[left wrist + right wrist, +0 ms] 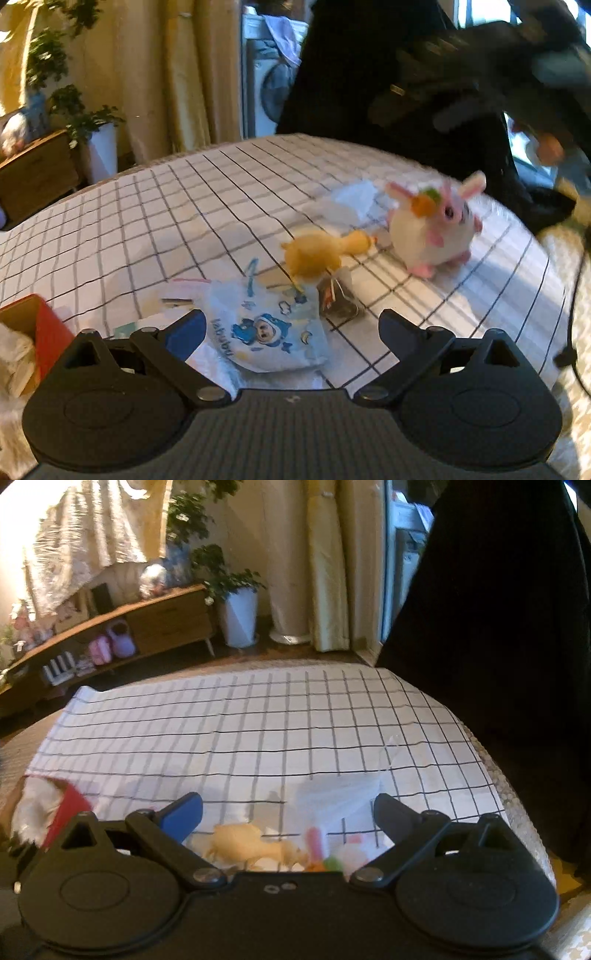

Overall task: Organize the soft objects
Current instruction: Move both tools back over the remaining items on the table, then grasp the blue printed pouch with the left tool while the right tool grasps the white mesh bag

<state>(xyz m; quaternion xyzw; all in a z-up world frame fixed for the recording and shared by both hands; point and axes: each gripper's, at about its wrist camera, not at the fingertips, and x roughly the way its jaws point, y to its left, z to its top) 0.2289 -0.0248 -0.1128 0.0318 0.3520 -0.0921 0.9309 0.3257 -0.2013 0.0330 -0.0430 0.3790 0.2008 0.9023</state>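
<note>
On the checked tablecloth (147,221) lie a white and blue printed soft pack (266,328), a yellow rubber chicken (321,251) and a round white plush bunny with pink ears (436,229). My left gripper (291,325) is open just above the printed pack, which lies between its fingers. A small dark packet (338,301) sits beside the pack. In the right wrist view my right gripper (288,808) is open above the chicken (251,843) and the bunny's ears (317,843), both half hidden by the gripper body.
A red box (44,332) holding white material stands at the table's left edge, also the red box (66,808) in the right view. A clear plastic bag (340,794) lies past the toys. A person in black (369,74) stands behind the table. A sideboard (147,624) and potted plants (236,602) are beyond.
</note>
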